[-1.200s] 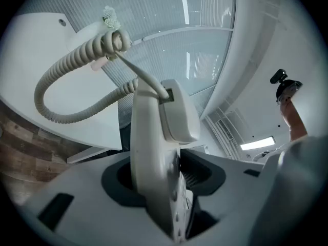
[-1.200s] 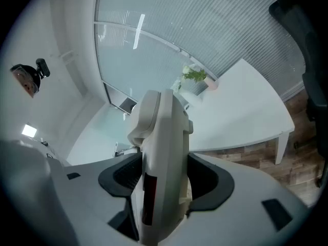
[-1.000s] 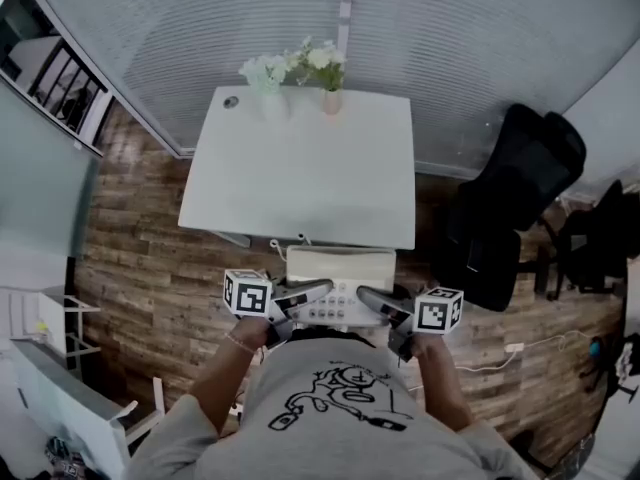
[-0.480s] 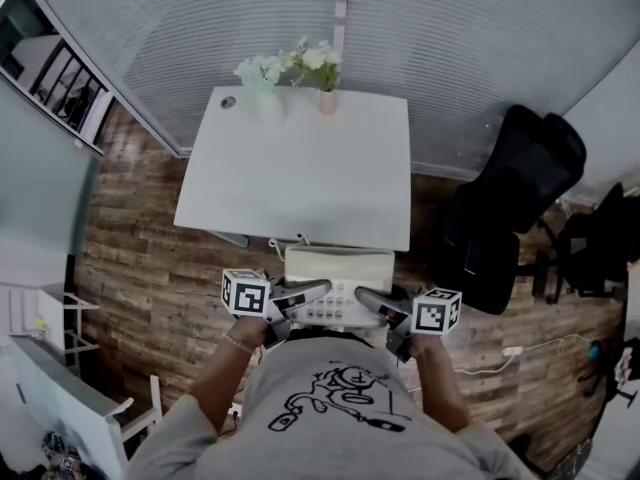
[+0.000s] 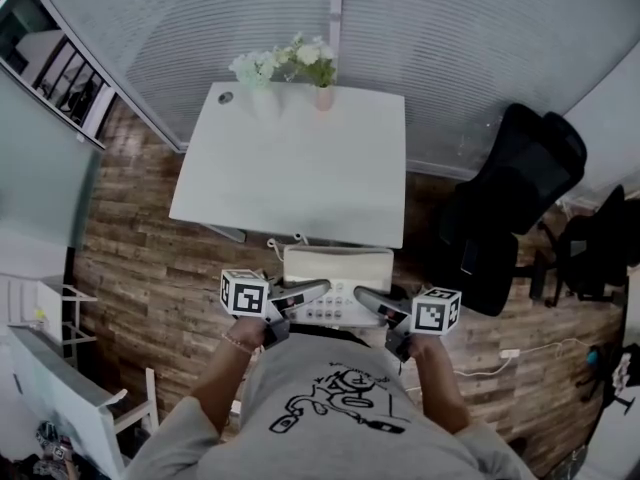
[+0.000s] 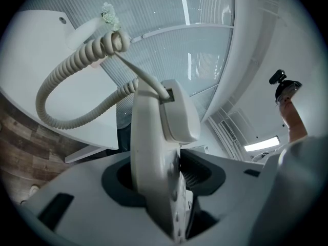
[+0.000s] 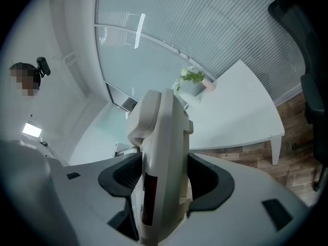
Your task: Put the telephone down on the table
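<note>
The telephone [image 5: 338, 271] is clamped at either side by the left gripper [image 5: 306, 292] and right gripper [image 5: 371, 302], their jaws partly closed on it. It is held clear of the white table [image 5: 290, 168], near its edge.

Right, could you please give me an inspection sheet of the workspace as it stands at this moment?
Surface: white table, in front of the person.
Job's things: telephone, held in the air on the near side of the table, not yet set down.
Clutter: two flower vases at the table's far edge.
Grippers: left gripper and right gripper each clamp one end of the telephone between their fingers.
Cables: coiled cord loops from the telephone; a thin floor cable lies at the right.
Surroundings: wooden floor, black office chair at the right, blinds behind the table.
</note>
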